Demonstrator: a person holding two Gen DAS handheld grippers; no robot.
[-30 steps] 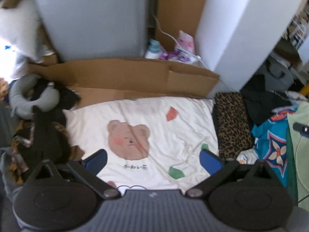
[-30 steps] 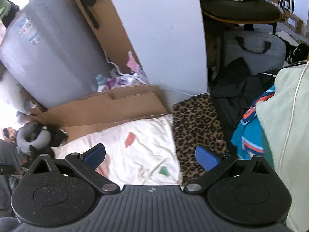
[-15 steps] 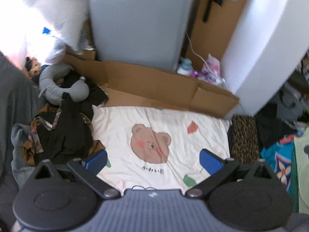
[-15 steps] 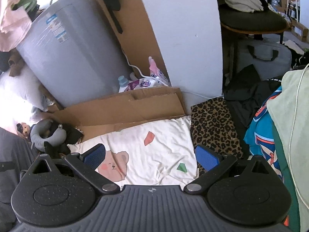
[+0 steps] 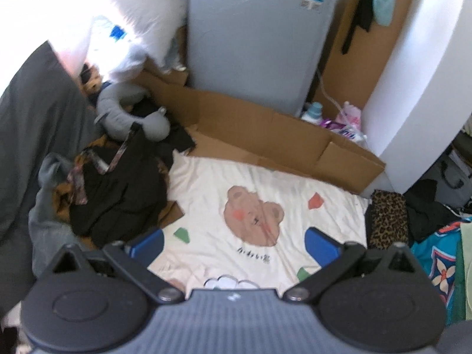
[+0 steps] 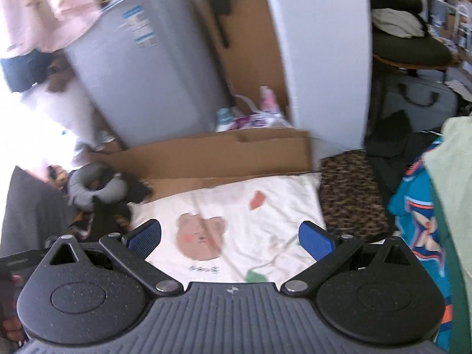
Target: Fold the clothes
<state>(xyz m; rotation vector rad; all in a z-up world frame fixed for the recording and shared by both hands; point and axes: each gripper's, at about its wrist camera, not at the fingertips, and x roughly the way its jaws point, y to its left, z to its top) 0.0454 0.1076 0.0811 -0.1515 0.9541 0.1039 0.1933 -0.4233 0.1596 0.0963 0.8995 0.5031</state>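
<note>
Shirt (image 5: 259, 206) flat below both grippers | left (image 5: 234, 243) jaws wide, empty | right (image 6: 230, 236) jaws wide, empty

We see a floor covered almost wholly by things: flattened brown cardboard (image 5: 265, 135) lies against the foot of a grey appliance (image 5: 253, 41), and a cream bear-print garment (image 5: 253, 221) is spread flat over its near part. To its left sits a heap of dark clothes (image 5: 118, 188) with a grey neck pillow (image 5: 129, 121) behind it. To its right lies a leopard-print cloth (image 5: 388, 221), touching the garment's edge, then a teal patterned fabric (image 6: 419, 224).
</note>
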